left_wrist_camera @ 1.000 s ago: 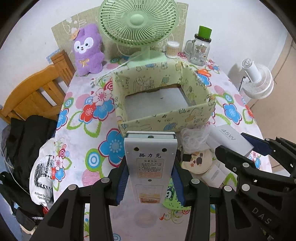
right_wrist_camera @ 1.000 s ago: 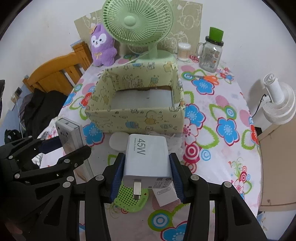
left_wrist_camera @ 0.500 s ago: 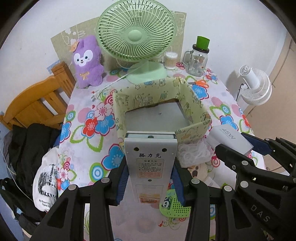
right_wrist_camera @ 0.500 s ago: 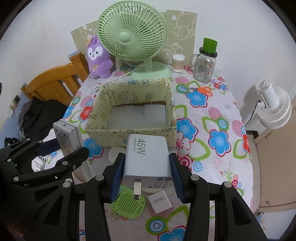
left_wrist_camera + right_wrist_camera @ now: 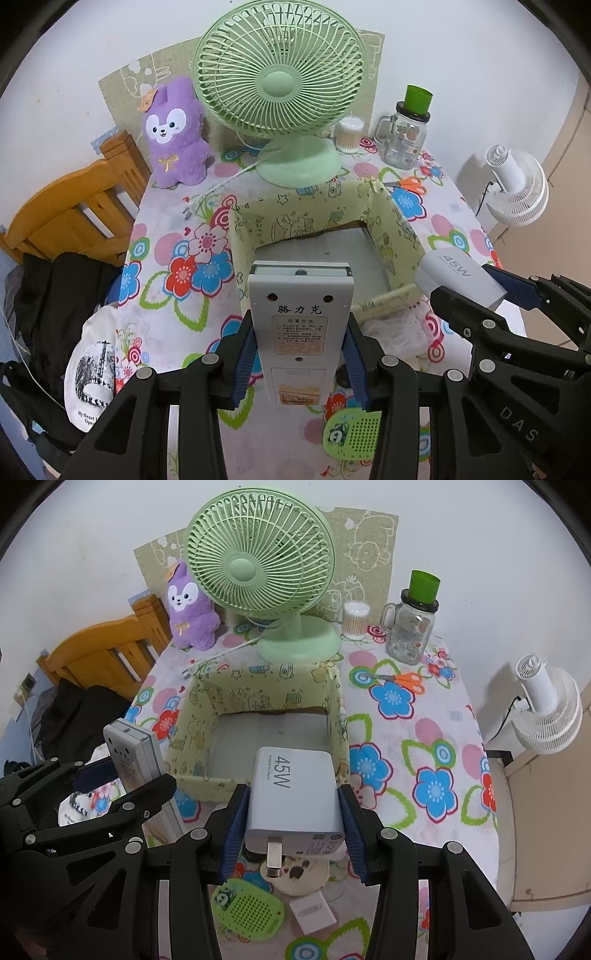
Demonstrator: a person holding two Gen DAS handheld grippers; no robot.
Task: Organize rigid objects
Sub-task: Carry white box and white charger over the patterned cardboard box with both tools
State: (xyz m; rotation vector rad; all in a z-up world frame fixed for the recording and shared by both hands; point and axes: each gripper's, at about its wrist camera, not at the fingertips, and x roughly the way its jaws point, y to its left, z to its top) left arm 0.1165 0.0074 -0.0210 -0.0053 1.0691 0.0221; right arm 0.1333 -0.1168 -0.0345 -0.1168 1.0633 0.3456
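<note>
1. Left gripper (image 5: 300, 363): pinching a grey timer (image 5: 299, 325) by its long sides between blue pads (image 5: 243, 363), label side up, held in the air.
2. Right gripper (image 5: 291, 830): clamped on a white 45W charger (image 5: 293, 799), metal prong pointing back toward the camera.
3. Just ahead of both grippers: an open box (image 5: 334, 716) with yellow patterned walls and a bare grey floor; far end of the timer and of the charger overlapping its near wall in view.
4. Below the right gripper, on the flowered tablecloth (image 5: 436, 738): a green perforated pad (image 5: 247, 910), a small white square (image 5: 312, 912), a round cream disc (image 5: 304, 877).
5. Beyond the box: green fan (image 5: 258, 565), purple plush toy (image 5: 190, 609), glass jar (image 5: 413, 627), orange-handled scissors (image 5: 400, 680).
</note>
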